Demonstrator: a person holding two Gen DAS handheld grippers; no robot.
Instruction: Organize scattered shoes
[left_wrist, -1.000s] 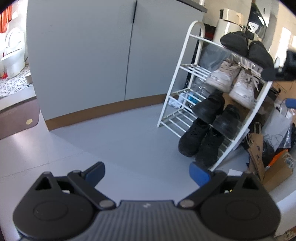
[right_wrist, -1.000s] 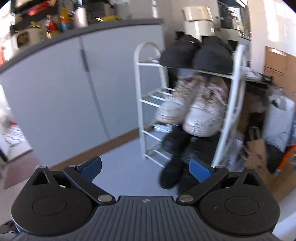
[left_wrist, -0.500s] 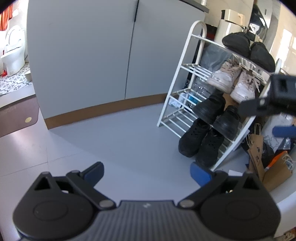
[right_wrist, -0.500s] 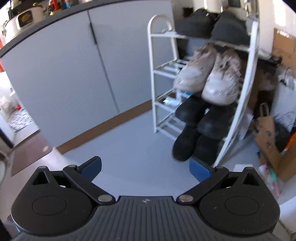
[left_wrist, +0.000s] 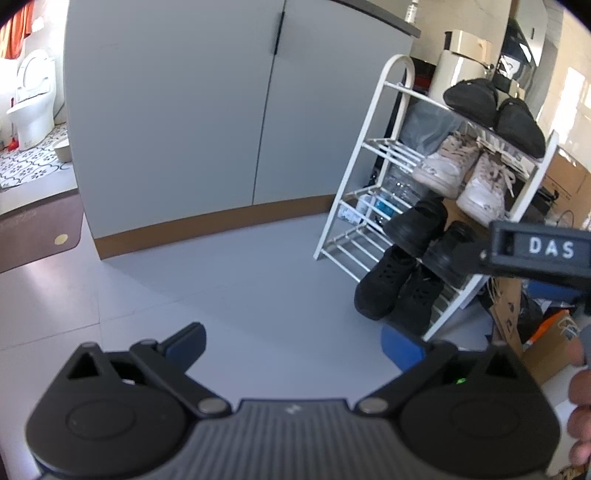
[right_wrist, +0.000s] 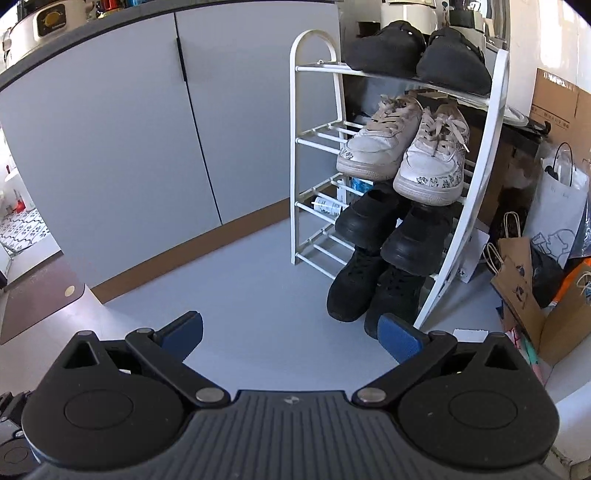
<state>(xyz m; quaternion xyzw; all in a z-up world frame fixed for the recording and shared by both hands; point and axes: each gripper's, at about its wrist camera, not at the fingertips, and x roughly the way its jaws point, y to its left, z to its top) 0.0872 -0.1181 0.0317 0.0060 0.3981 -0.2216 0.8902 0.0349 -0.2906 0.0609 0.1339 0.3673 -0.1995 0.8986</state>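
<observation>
Jaws of both grippers (left_wrist: 291, 345) (right_wrist: 290, 334) spread, empty; arched white wire rack (right_wrist: 295, 147) of matte black and laced white shoes (right_wrist: 428, 166).

White wire shoe rack (right_wrist: 476, 155) on grey floor (right_wrist: 258, 288).
Tiers top down: black slippers (right_wrist: 413, 55), white lace-up sneakers (right_wrist: 402, 151), black leather shoes (right_wrist: 391, 229), black mesh trainers (right_wrist: 373, 288).

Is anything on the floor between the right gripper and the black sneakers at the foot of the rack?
Nothing visible. In the right wrist view only bare grey floor lies between the open right gripper and the black sneakers at the foot of the white shoe rack.
</observation>
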